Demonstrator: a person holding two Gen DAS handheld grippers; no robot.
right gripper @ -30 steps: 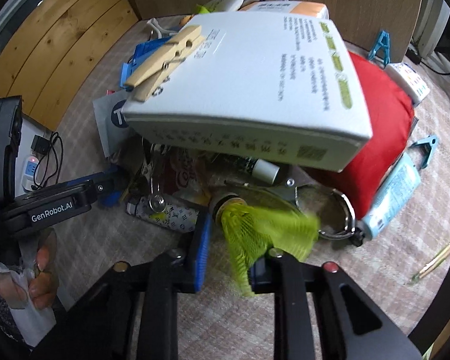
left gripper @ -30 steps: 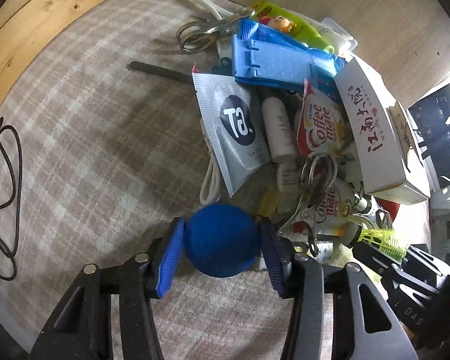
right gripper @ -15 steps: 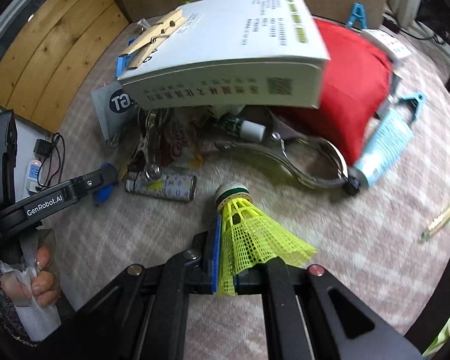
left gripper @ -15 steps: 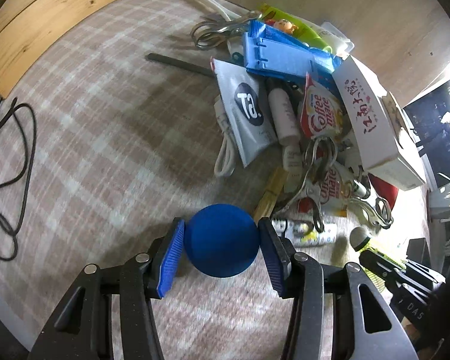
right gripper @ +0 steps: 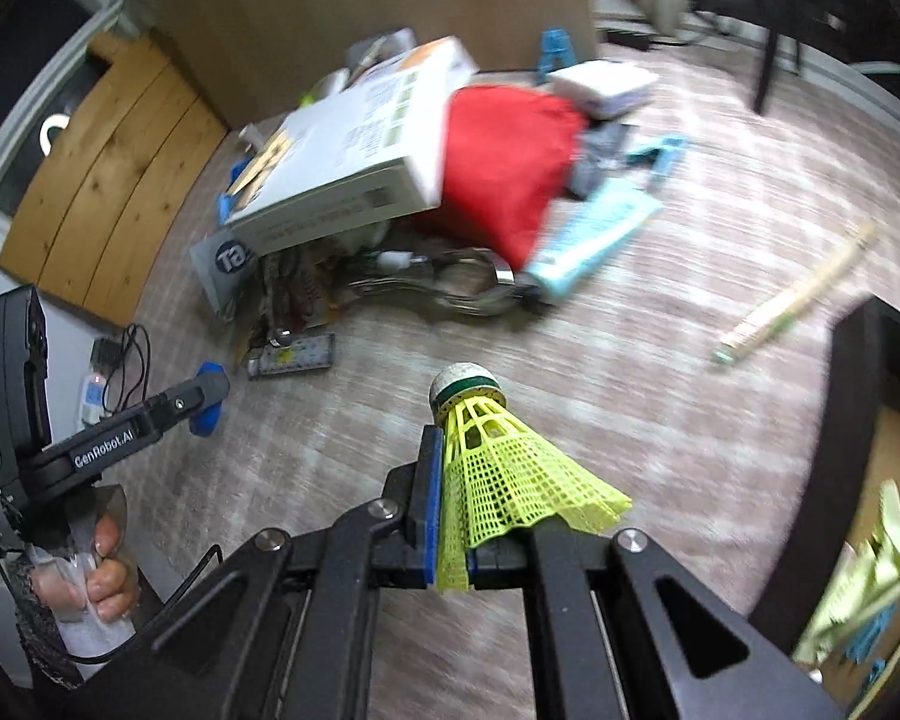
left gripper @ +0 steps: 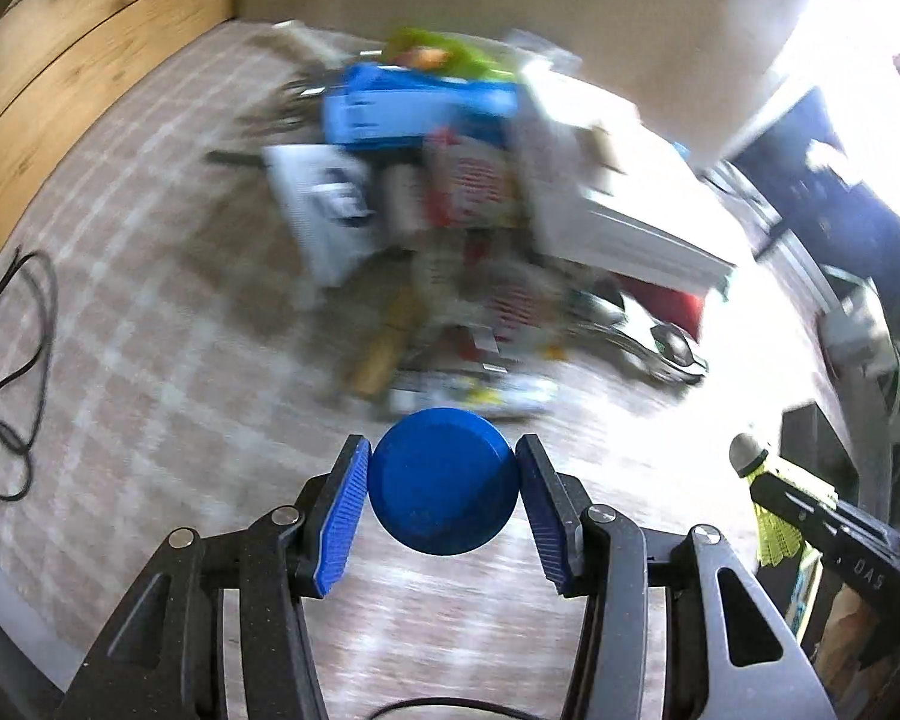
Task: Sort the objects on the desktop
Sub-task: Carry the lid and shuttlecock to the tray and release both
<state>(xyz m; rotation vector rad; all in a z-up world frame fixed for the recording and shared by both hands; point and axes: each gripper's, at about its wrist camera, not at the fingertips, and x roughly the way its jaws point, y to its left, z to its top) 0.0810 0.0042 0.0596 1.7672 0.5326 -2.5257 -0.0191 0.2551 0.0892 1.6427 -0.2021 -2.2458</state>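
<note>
My left gripper (left gripper: 444,501) is shut on a blue ball (left gripper: 444,480), its blue pads pressing both sides, held above the checked tablecloth (left gripper: 150,312). My right gripper (right gripper: 453,510) is shut on the skirt of a yellow shuttlecock (right gripper: 504,474), whose cork tip points away from me. The shuttlecock (left gripper: 768,492) and the right gripper also show at the right edge of the left wrist view. In the right wrist view the left gripper (right gripper: 207,399) appears at the left, held by a hand (right gripper: 99,576). The pile of desktop objects (left gripper: 480,210) lies farther back, blurred.
The pile holds a white box (right gripper: 354,156), a red pouch (right gripper: 504,168), a grey sachet (right gripper: 225,261), metal tongs (right gripper: 450,288), a light blue tube (right gripper: 594,234) and a blue clip (right gripper: 660,150). Chopsticks (right gripper: 792,300) lie apart at right. Black cables (left gripper: 12,360) trail at the left table edge.
Both grippers have pulled back and risen from the pile, each carrying its object. The right jaws closed on the shuttlecock and lifted it off the cloth. The views are now motion-blurred.
</note>
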